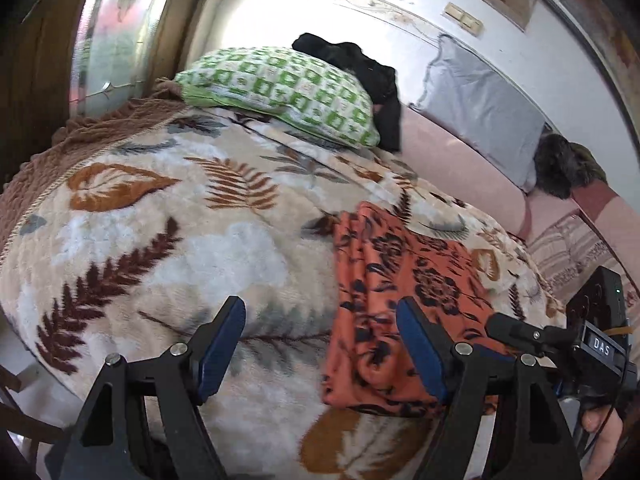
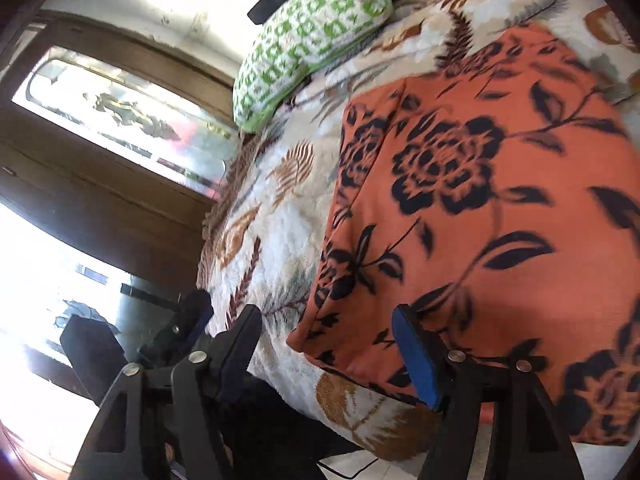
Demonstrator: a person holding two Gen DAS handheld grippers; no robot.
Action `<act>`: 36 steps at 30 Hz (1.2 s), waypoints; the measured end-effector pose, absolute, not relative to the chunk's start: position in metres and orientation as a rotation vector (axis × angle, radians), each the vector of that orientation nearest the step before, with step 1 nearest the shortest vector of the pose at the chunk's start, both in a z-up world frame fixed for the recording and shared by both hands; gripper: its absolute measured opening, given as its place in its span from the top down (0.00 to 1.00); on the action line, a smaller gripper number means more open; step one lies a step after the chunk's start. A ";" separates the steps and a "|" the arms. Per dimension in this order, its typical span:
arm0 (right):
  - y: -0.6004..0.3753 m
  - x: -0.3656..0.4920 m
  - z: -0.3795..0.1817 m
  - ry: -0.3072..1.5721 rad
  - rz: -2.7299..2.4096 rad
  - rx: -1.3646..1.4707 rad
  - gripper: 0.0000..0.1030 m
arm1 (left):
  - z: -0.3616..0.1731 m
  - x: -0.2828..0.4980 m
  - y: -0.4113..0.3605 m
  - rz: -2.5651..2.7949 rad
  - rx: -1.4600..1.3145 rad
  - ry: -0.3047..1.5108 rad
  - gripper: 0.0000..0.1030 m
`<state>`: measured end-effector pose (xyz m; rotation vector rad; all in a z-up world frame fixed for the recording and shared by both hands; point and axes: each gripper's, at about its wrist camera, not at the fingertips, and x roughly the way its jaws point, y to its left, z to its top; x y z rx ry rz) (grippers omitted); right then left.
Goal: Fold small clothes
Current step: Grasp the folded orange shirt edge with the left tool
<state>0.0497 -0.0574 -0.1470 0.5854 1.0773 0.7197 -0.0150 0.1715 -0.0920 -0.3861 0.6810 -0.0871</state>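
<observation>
**Here: one orange garment on the bed, two tools open**

Nearest the cameras are the two tools. The left tool has its jaws spread wide with nothing between the blue pads; under the gap lie the leaf-print blanket and the left edge of the garment. The right tool likewise stands open and grips nothing, its right finger over the near edge of the garment, its left finger over the blanket. Whether either pad touches cloth cannot be told. In the left wrist view the right tool shows at the garment's right, a hand beneath it.

The task's thing is one orange cloth with black flowers, lying folded into a roughly rectangular stack on the blanket near the bed's front edge. Its left edge shows several stacked layers.

Beyond the orange cloth, toward the head of the bed, lies one green-and-white checked pillow, with one black garment heaped against its far side. To the right of the orange cloth, against the wall, stand one grey cushion and one dark furry item. Behind the pillow is a wooden door with patterned glass.
</observation>
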 end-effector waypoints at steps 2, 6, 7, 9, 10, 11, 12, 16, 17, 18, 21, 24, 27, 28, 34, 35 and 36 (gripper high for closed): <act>-0.086 0.047 -0.141 1.039 0.673 0.623 0.23 | -0.086 -0.008 0.145 -0.166 -0.365 0.705 0.24; -0.128 0.041 -0.145 1.019 0.621 0.675 0.23 | -0.115 0.023 0.109 -0.176 -0.320 0.884 0.42; -0.135 0.040 -0.149 1.019 0.617 0.685 0.23 | -0.132 0.031 0.108 -0.155 -0.329 0.966 0.88; -0.150 0.038 -0.157 1.027 0.619 0.718 0.23 | -0.150 0.033 0.117 -0.128 -0.391 1.025 0.92; -0.156 0.038 -0.161 1.031 0.623 0.739 0.23 | -0.147 0.029 0.120 -0.109 -0.400 1.011 0.93; -0.156 0.039 -0.166 1.031 0.631 0.756 0.23 | -0.137 0.022 0.122 -0.093 -0.391 0.975 0.93; -0.160 0.039 -0.168 1.028 0.636 0.771 0.23 | -0.125 0.015 0.121 -0.081 -0.375 0.930 0.93; -0.167 0.044 -0.169 1.011 0.646 0.780 0.23 | -0.149 0.014 0.124 -0.033 -0.395 1.027 0.92; -0.166 0.046 -0.172 1.017 0.643 0.790 0.23 | -0.162 0.019 0.125 -0.027 -0.403 1.062 0.91; -0.169 0.048 -0.174 1.023 0.647 0.820 0.23 | -0.158 0.016 0.125 -0.020 -0.400 1.032 0.90; -0.182 0.049 -0.165 1.001 0.638 0.843 0.21 | -0.128 0.011 0.119 0.003 -0.350 0.967 0.84; -0.208 0.054 -0.156 0.939 0.578 0.877 0.12 | -0.089 0.012 0.107 0.003 -0.246 0.854 0.61; -0.224 0.070 -0.169 1.013 0.542 0.904 0.12 | -0.063 0.029 0.090 -0.096 -0.205 0.782 0.44; -0.225 0.076 -0.176 1.060 0.545 0.910 0.12 | -0.061 0.039 0.083 -0.124 -0.167 0.772 0.44; -0.185 0.091 -0.213 1.271 0.652 0.901 0.17 | -0.136 0.102 0.066 -0.044 -0.016 1.024 0.47; -0.176 0.091 -0.217 1.300 0.655 0.873 0.61 | -0.144 0.104 0.073 -0.047 -0.046 1.017 0.46; -0.167 0.089 -0.213 1.318 0.652 0.808 0.72 | -0.143 0.100 0.077 -0.053 -0.059 0.985 0.45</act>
